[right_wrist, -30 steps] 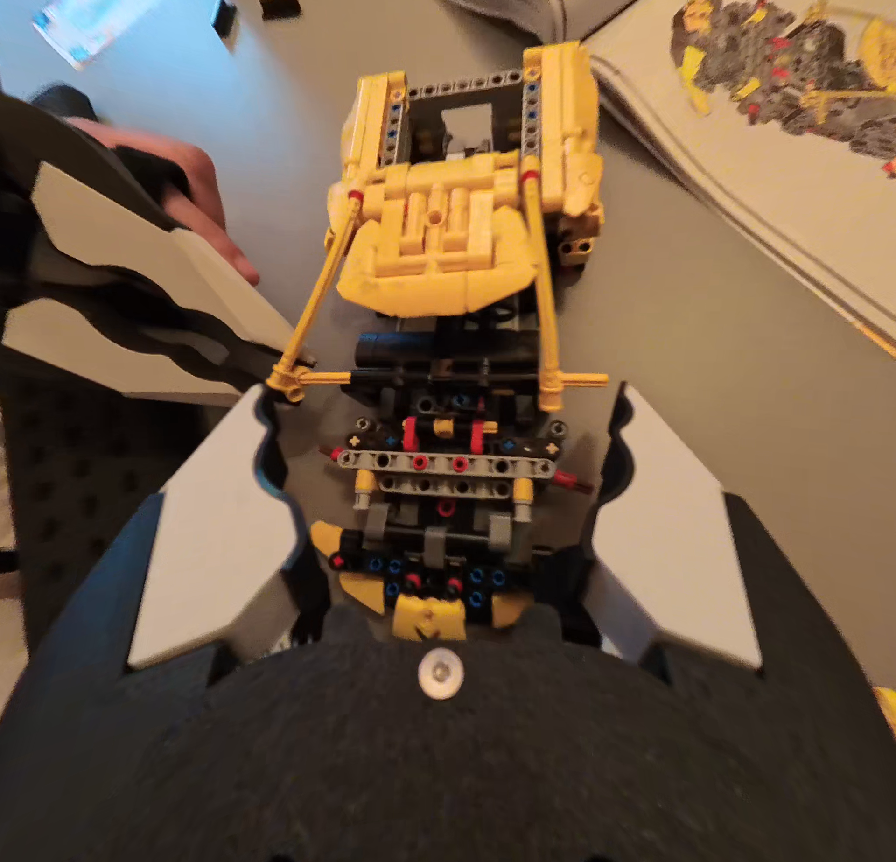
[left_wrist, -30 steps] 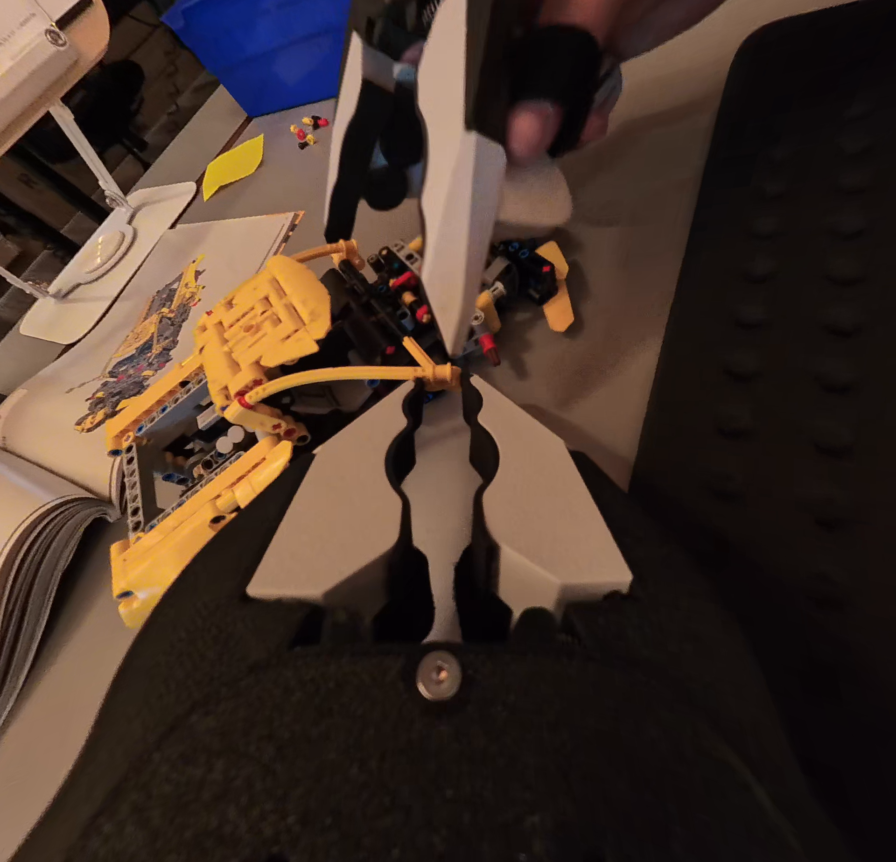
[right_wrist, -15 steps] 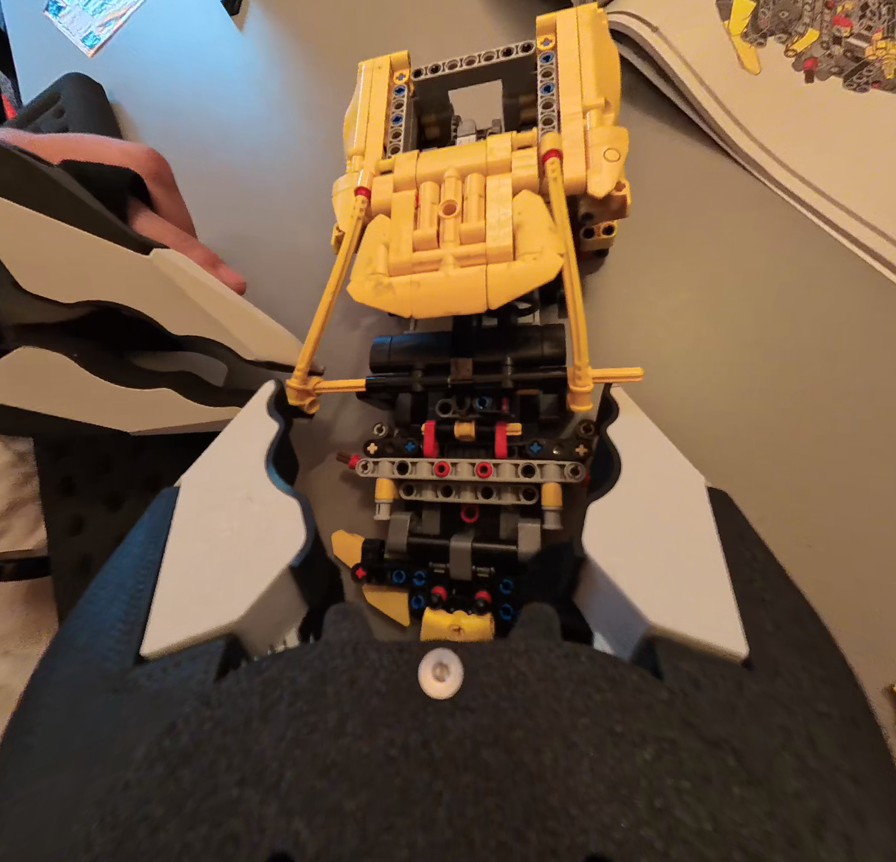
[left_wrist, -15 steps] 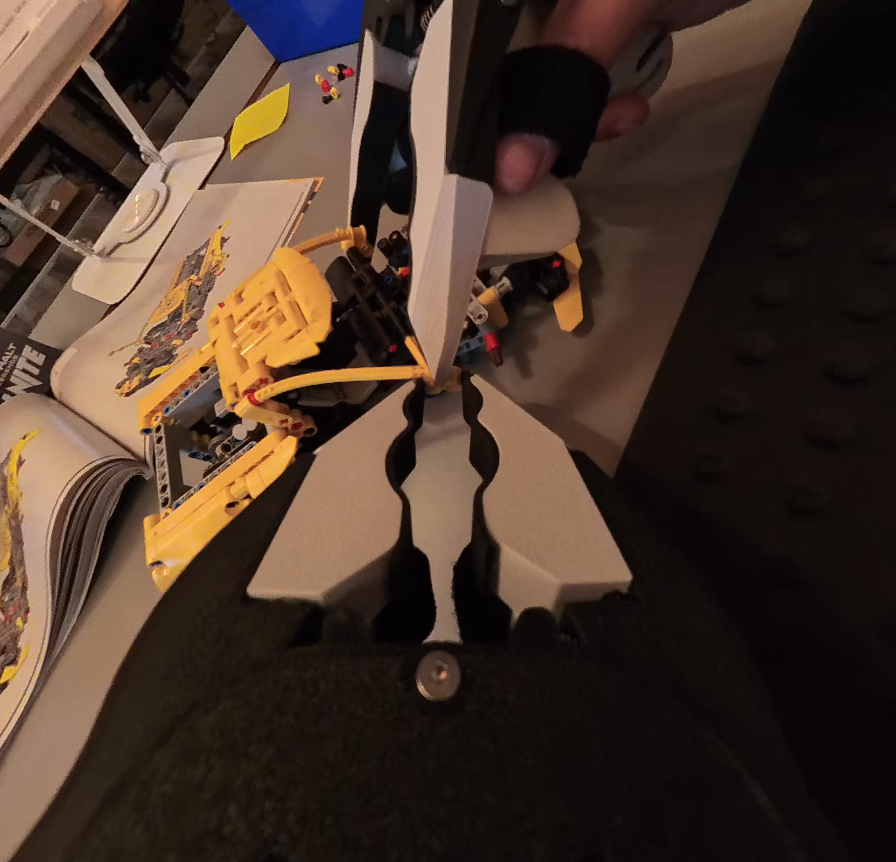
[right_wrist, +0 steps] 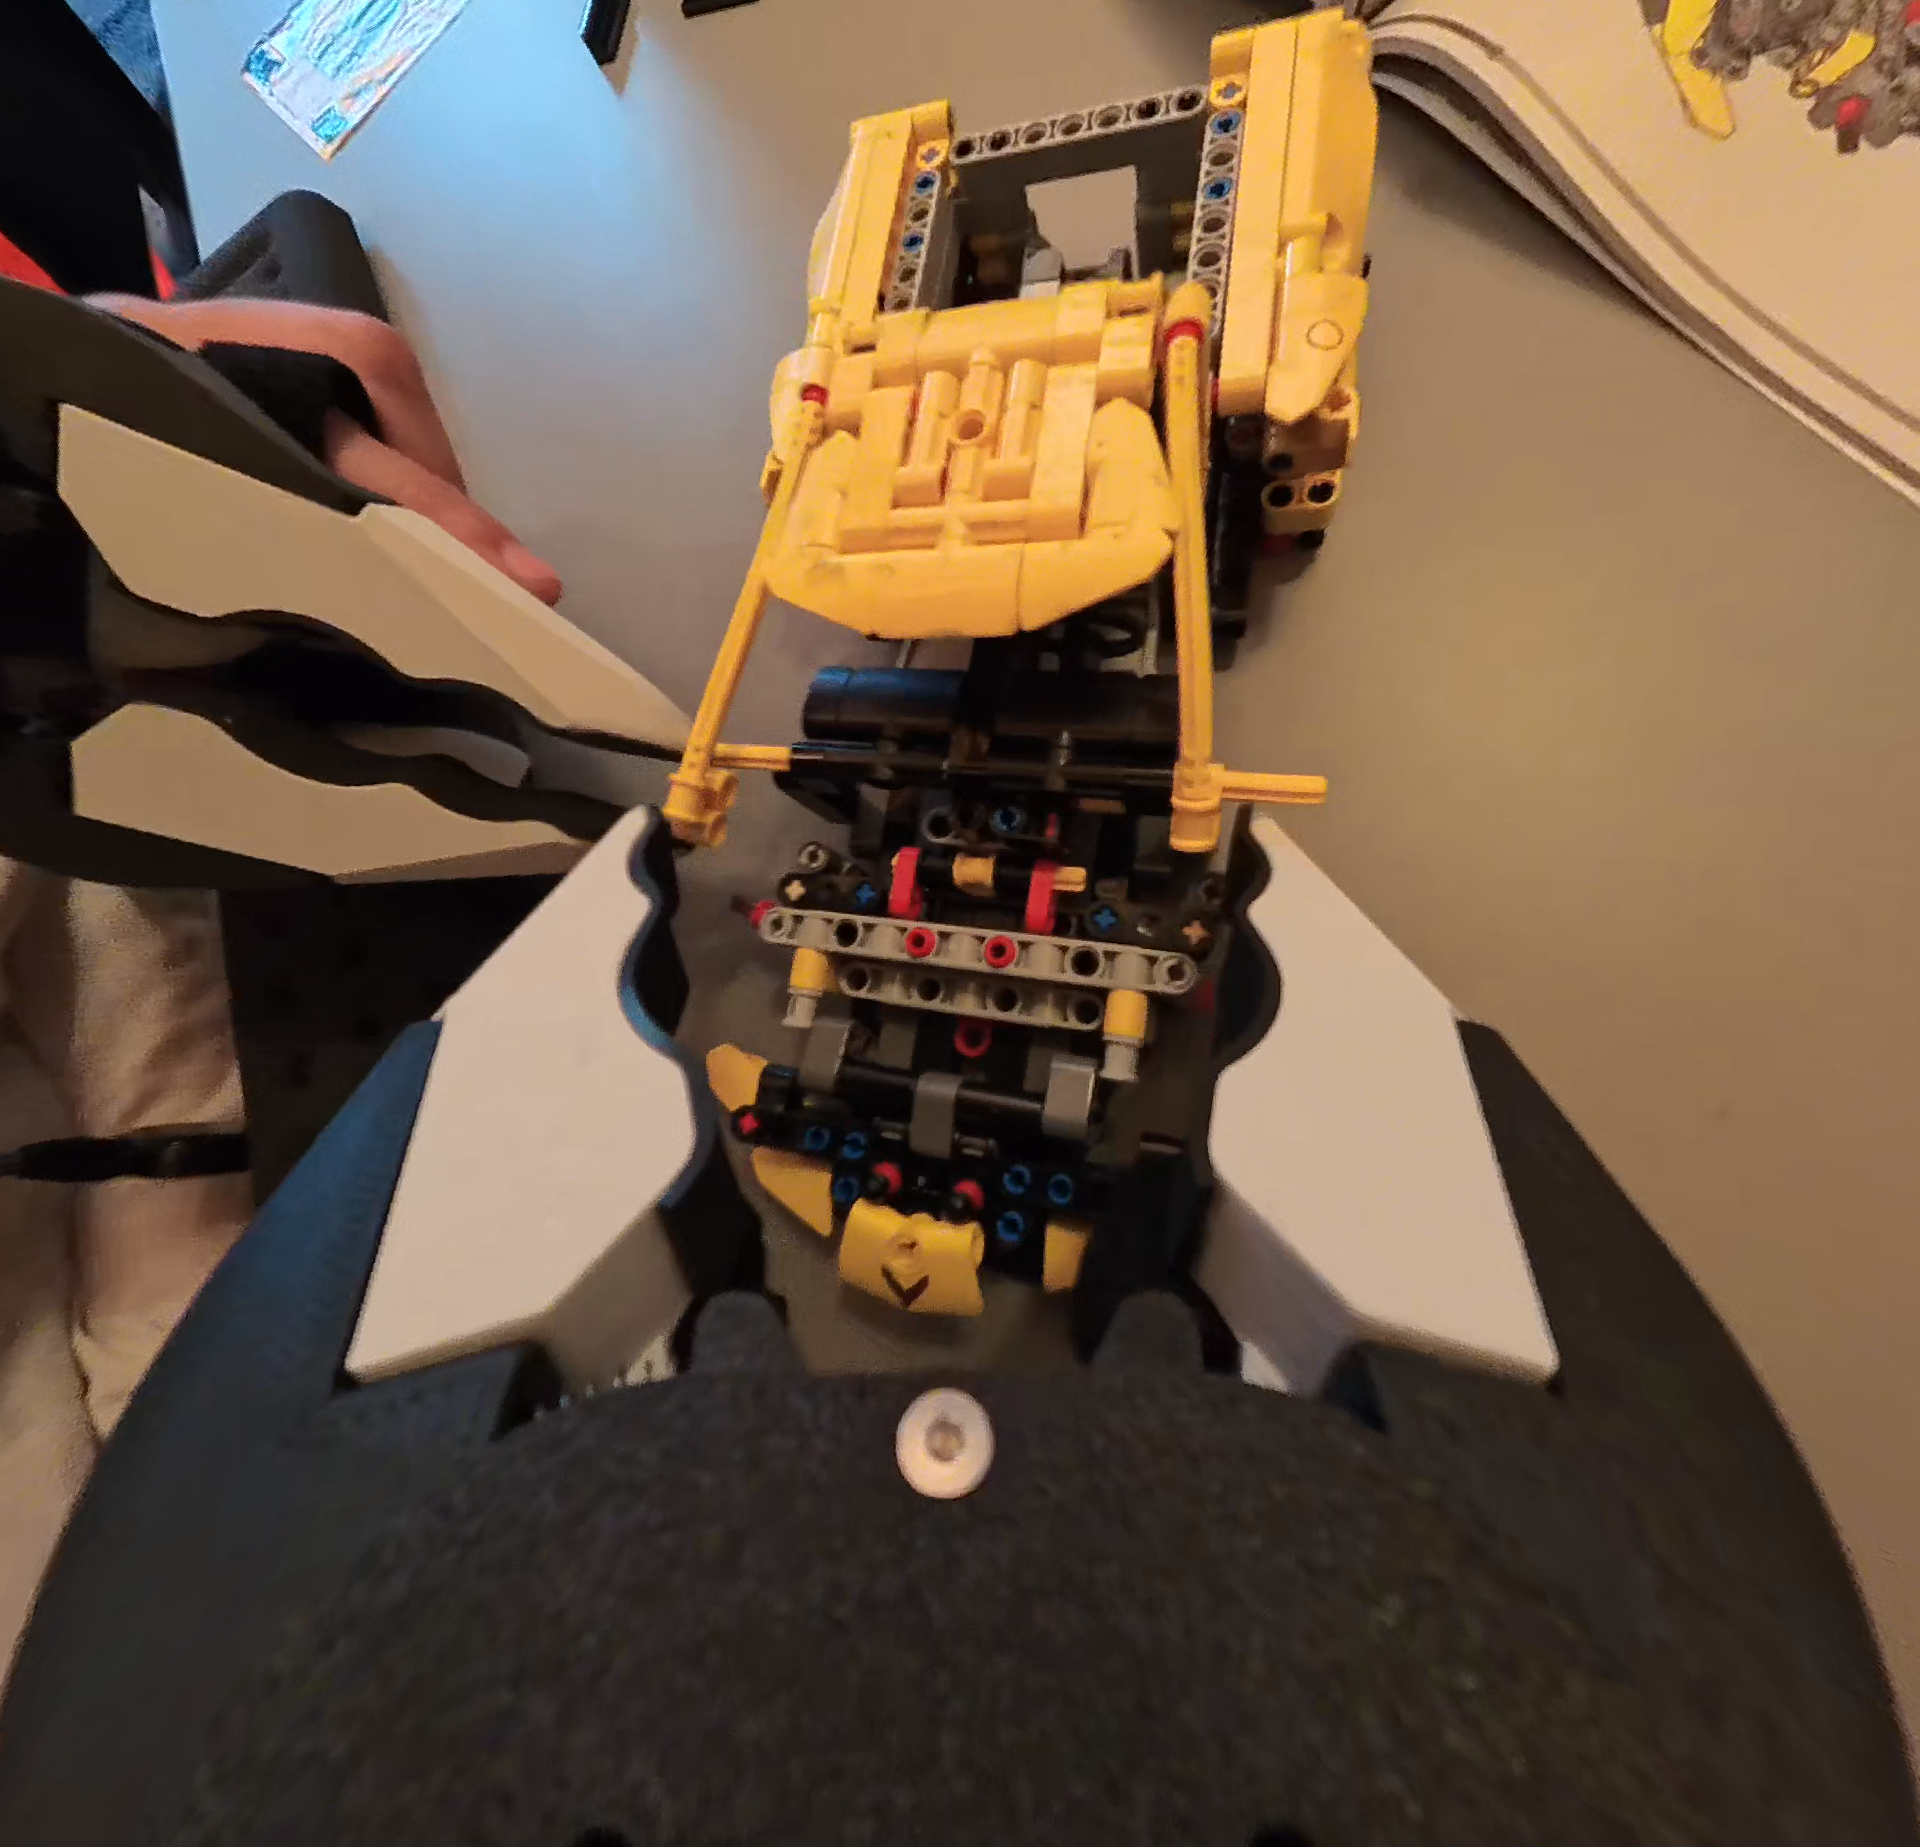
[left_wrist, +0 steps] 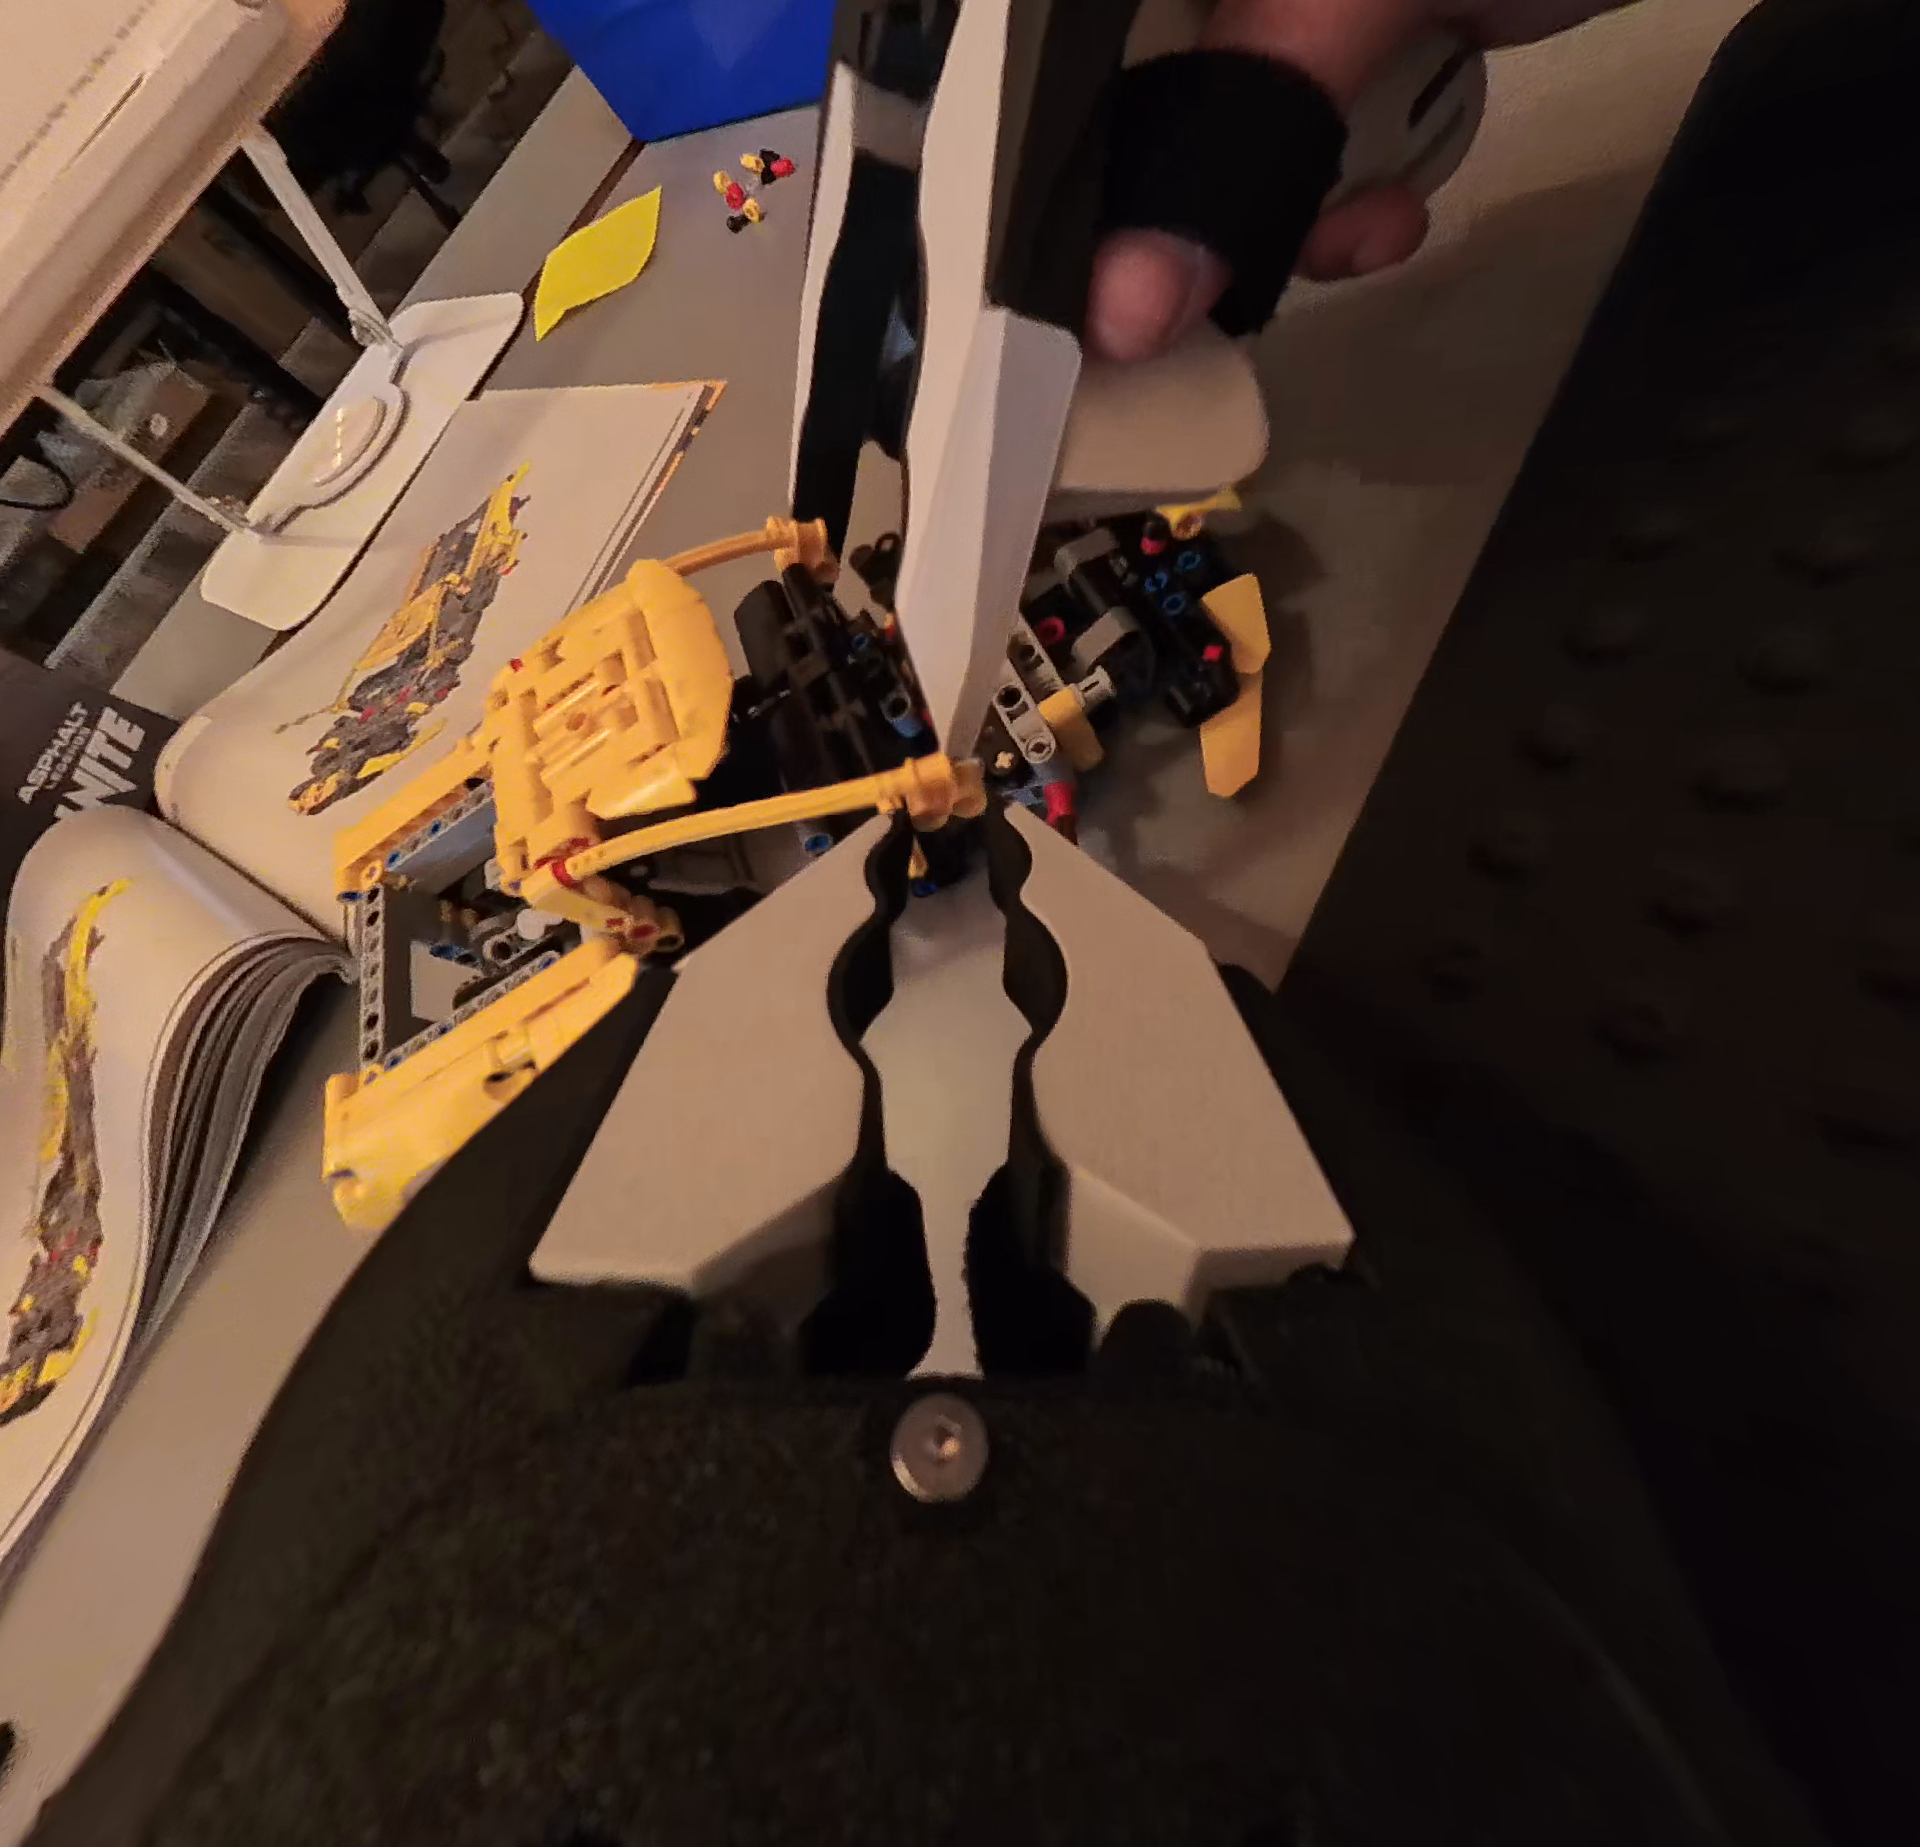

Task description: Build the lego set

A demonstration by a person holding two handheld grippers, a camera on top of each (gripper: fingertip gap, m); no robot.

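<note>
- Pinching the yellow connector at frame centre, left gripper has its fingers closed on the flex rod's end.
- Right gripper straddles the yellow lego car nose, fingers spread wide, apparently bracing.
- Since a second ago: the right view has closed in on the car, the pinch unchanged; rod end likely being seated.
- Instruction booklet upper right.

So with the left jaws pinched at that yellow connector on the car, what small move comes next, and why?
Probably push the yellow connector inward along the black cross axle. The left gripper is shut on it, and the right gripper straddles the yellow and black lego car, jaws open, seemingly bracing it. The matching connector opposite sits closer in.
</note>
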